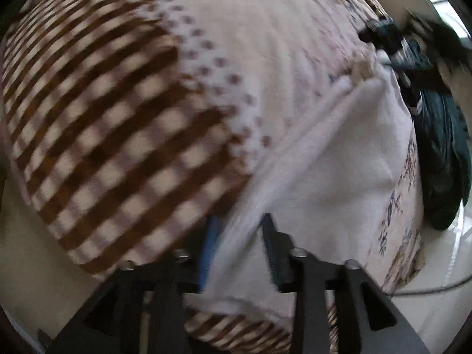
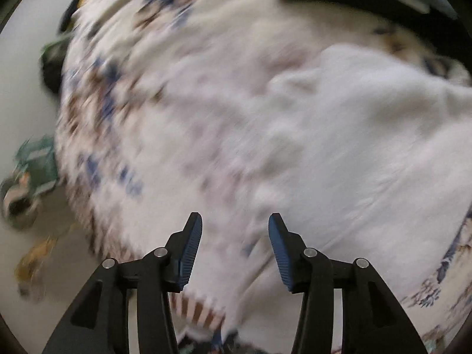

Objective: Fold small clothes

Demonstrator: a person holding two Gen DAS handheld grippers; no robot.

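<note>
Left claw (image 1: 239, 236) clamped on a fold of the white garment (image 1: 339, 159), drawn across the brown-checked bedcover (image 1: 103, 124). Right claw (image 2: 235, 230) spread apart, hovering over the same blurred white garment (image 2: 354, 135), gripping nothing. Dark clothes (image 1: 442, 153) far right.

A patterned bedspread (image 1: 97, 124) fills most of your left view: brown and cream checks on 1 side, pale fabric with small dots beside them, blue motifs along its far edge. A dark green bundle (image 1: 442, 153) lies against its right edge, above glossy pale floor (image 1: 442, 265) crossed by a thin cable (image 1: 436, 287). Your right view shows blurred green and yellow items (image 2: 32, 177) on pale floor at left.
</note>
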